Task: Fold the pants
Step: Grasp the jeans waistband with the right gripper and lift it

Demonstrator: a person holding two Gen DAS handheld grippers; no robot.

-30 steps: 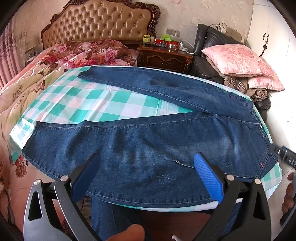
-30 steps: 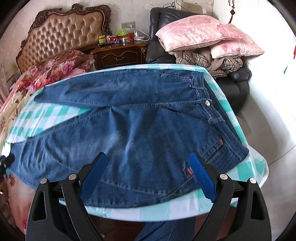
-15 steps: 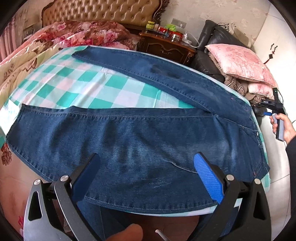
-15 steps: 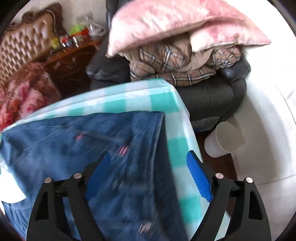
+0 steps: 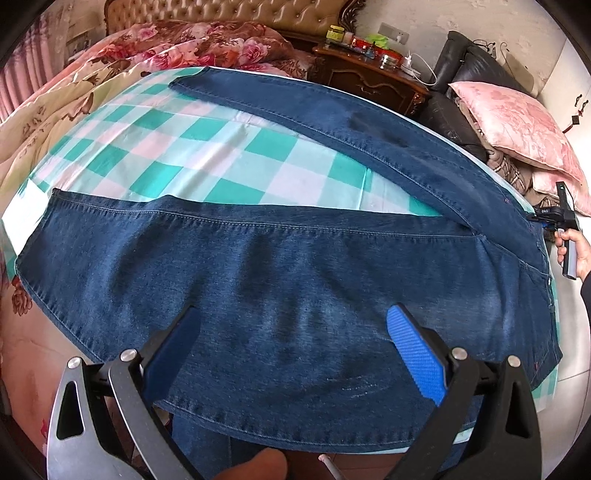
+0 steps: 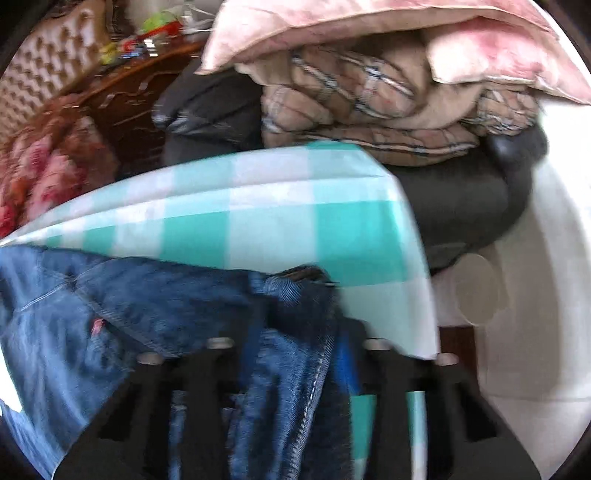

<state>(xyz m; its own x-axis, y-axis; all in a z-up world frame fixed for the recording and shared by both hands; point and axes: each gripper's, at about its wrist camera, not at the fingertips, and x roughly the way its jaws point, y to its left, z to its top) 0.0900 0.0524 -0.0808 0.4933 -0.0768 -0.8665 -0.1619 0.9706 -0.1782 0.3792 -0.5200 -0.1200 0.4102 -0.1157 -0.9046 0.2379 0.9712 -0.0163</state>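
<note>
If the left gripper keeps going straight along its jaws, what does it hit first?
Probably the near leg of the jeans, which lies spread between the open left gripper jaws and fills the line ahead; how far off is unclear.

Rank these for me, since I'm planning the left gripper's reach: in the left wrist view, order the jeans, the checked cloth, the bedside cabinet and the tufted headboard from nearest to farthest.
From the left gripper:
1. Jeans, directly under the fingers.
2. Checked cloth, beyond, centre left.
3. Bedside cabinet, upper right.
4. Tufted headboard, top, against the wall.
</note>
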